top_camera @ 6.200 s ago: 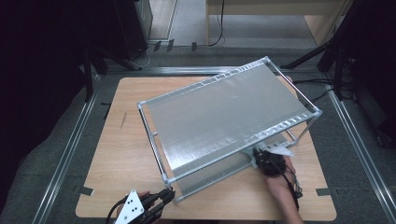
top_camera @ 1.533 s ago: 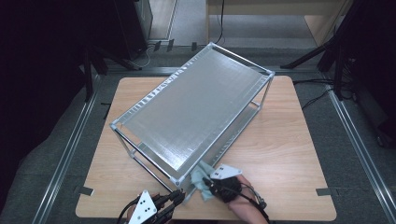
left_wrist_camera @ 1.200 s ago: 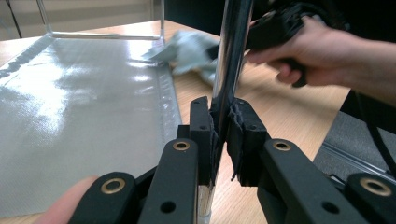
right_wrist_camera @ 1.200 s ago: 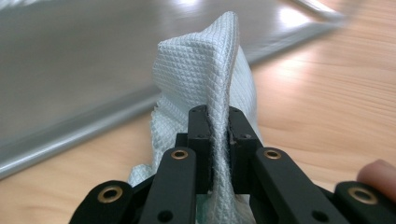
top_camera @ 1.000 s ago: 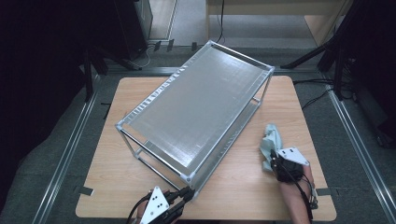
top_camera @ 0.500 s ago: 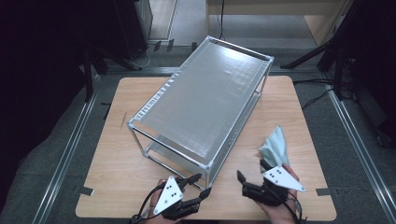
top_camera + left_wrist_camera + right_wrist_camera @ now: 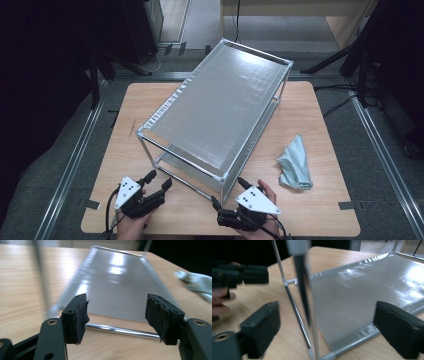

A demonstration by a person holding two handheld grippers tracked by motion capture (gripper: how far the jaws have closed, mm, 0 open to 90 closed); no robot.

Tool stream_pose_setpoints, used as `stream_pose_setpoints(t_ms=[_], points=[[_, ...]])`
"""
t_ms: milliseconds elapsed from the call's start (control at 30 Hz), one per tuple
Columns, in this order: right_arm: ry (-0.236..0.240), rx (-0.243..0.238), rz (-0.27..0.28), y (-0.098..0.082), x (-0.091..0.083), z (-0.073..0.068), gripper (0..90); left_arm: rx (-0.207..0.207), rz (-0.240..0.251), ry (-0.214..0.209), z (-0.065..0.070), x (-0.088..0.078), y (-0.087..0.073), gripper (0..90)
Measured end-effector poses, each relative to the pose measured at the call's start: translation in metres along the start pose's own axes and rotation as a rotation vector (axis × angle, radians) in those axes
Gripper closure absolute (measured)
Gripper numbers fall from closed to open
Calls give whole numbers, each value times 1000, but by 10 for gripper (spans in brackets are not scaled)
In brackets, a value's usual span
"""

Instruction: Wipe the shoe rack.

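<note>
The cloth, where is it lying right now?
In the high view the pale blue cloth lies crumpled on the table's right side, just right of the metal shelf rack, beyond the right gripper.

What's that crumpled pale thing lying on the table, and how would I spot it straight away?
Start at the wooden table with the big silver two-tier rack standing across its middle. Look to the rack's right, toward the table's near right corner: there lies a small light blue-green cloth, apart from the rack. It is the one soft, crumpled thing among hard metal and wood.
</note>
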State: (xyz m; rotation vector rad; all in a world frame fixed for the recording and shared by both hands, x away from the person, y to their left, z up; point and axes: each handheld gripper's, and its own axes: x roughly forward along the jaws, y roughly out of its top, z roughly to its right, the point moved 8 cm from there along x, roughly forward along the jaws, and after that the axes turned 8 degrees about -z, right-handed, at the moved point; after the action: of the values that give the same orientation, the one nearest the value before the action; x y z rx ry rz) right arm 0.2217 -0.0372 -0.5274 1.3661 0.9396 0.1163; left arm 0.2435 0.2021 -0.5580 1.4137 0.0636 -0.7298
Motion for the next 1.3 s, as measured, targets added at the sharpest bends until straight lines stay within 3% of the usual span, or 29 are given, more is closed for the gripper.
stream_pose_setpoints(t_ms=[33,67,100,133,167,267,300,533,567,600,667,767,933,967,1033,1167,1300], points=[[-20,-11,0,-2,7,-5,241,-8,-6,37,-13,0,1,372],[-16,-11,4,-3,10,-7,349,-8,-6,37,-13,0,1,378],[-15,-9,0,-5,13,-7,473,-33,-9,69,-25,0,2,378],[-15,-9,0,-5,13,-7,473,-33,-9,69,-25,0,2,378],[-28,-5,-16,-11,19,-5,615,-53,-10,100,-34,1,4,377],[20,10,-17,-16,18,-4,742,-54,-13,116,-37,4,5,377],[17,4,-16,-16,17,-3,771,-45,-20,121,-37,7,5,382],[17,11,-22,-22,5,13,799,-15,-41,188,-33,17,8,488],[15,16,-25,-23,3,15,799,-16,-20,158,-29,19,12,566],[15,16,-25,-23,3,15,799,-16,-20,158,-29,19,12,595],[21,19,-23,-25,-1,19,798,-34,-15,127,-27,22,15,602],[19,15,-19,-28,-7,23,799,-21,-29,108,-22,30,16,636],[-25,10,-25,-34,-20,37,797,4,-19,77,-10,36,20,786],[-40,19,-25,-35,-22,42,797,36,-20,66,-1,37,19,792],[-56,26,-25,-35,-24,47,797,53,-24,61,3,38,18,795],[-123,72,-21,-37,-32,71,799,109,-39,1,21,38,15,804],[-161,94,-22,-36,-34,85,799,127,-45,-28,31,33,10,805]])
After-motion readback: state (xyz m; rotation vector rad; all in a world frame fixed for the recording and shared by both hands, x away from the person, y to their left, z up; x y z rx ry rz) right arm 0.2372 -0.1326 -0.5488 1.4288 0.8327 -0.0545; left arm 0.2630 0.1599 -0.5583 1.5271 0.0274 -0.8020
